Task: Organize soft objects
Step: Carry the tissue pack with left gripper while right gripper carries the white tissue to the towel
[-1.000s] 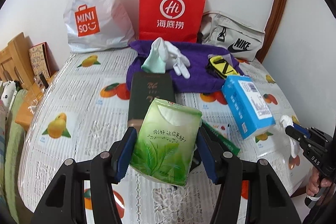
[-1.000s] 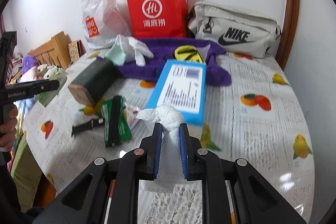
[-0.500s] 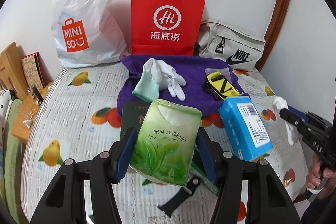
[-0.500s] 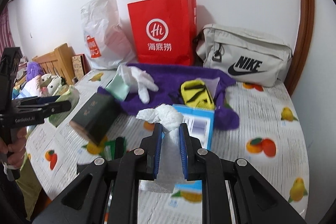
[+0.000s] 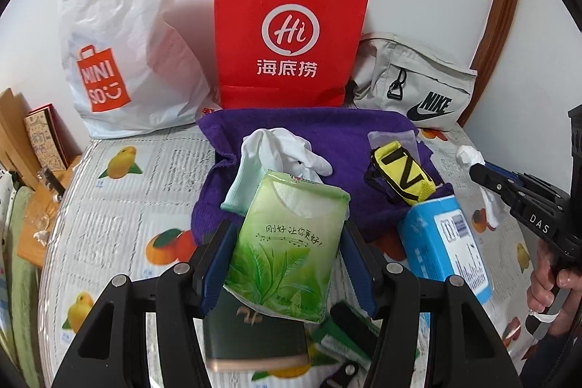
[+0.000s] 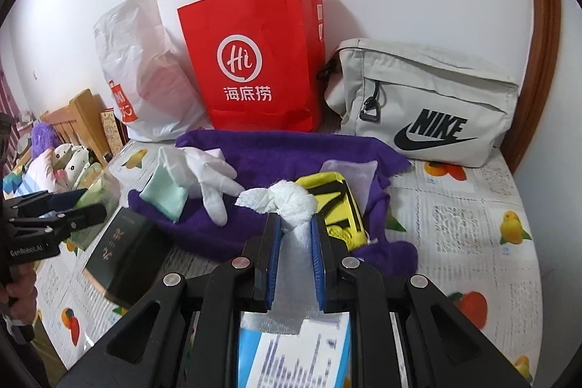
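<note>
We read "Hi" in a white ring above "海底捞" on the red paper carrier bag (image 5: 291, 35). The white plastic bag (image 5: 120, 35) carries an orange bag emblem lettered "MINI SO" with a smile mark. The pale grey fabric pouch (image 6: 429, 108) shows black "NIKE" over a swoosh. The green leaf-printed soft tissue pack (image 5: 287, 250) bears a line of Chinese script, "刚好 让你更好!" as best we can read. "DAS" is printed white on the black body of the right tongs (image 5: 476, 166); "GenRobot.AI" on the black body of the left tongs (image 6: 87, 202). The blue box (image 5: 447, 242) shows a barcode label, its print unreadable.
</note>
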Action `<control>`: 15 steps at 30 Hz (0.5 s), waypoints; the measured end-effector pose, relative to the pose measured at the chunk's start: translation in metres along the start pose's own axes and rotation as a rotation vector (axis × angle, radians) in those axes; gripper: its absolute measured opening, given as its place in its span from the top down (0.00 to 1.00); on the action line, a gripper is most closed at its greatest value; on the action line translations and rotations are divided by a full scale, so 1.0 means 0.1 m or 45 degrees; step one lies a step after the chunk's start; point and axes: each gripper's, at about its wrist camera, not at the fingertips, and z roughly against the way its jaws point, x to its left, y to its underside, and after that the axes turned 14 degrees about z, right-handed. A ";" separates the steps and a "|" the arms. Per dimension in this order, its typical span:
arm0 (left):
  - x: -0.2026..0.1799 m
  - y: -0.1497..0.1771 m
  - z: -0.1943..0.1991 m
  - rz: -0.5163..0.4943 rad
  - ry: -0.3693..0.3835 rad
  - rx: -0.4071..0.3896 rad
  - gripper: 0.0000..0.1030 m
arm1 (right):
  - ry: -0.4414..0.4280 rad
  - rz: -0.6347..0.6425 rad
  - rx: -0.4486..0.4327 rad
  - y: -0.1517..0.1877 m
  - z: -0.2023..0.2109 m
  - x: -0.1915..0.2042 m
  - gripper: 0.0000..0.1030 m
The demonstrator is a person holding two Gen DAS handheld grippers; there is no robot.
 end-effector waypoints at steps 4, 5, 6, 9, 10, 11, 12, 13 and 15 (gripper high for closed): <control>-0.04 -0.12 -0.19 -0.008 -0.004 0.018 0.45 | -0.016 0.005 0.015 -0.08 -0.19 -0.05 0.84; -0.05 -0.16 -0.26 -0.010 -0.006 0.026 0.45 | -0.026 0.008 0.023 -0.10 -0.26 -0.06 0.84; -0.06 -0.19 -0.30 -0.012 -0.005 0.034 0.45 | -0.032 0.012 0.030 -0.12 -0.30 -0.06 0.84; -0.08 -0.28 -0.43 0.000 0.002 0.047 0.45 | -0.050 0.024 0.050 -0.16 -0.44 -0.07 0.84; -0.10 -0.31 -0.48 -0.006 0.001 0.054 0.45 | -0.057 0.024 0.055 -0.17 -0.49 -0.08 0.84; -0.11 -0.33 -0.54 -0.008 -0.002 0.061 0.45 | -0.065 0.025 0.061 -0.18 -0.53 -0.09 0.84; -0.12 -0.35 -0.57 -0.007 -0.002 0.066 0.45 | -0.075 0.027 0.071 -0.18 -0.59 -0.09 0.84; -0.12 -0.37 -0.61 -0.007 -0.002 0.071 0.45 | -0.080 0.027 0.082 -0.19 -0.65 -0.10 0.84; -0.14 -0.42 -0.71 -0.010 -0.008 0.079 0.45 | -0.085 0.030 0.099 -0.20 -0.74 -0.11 0.84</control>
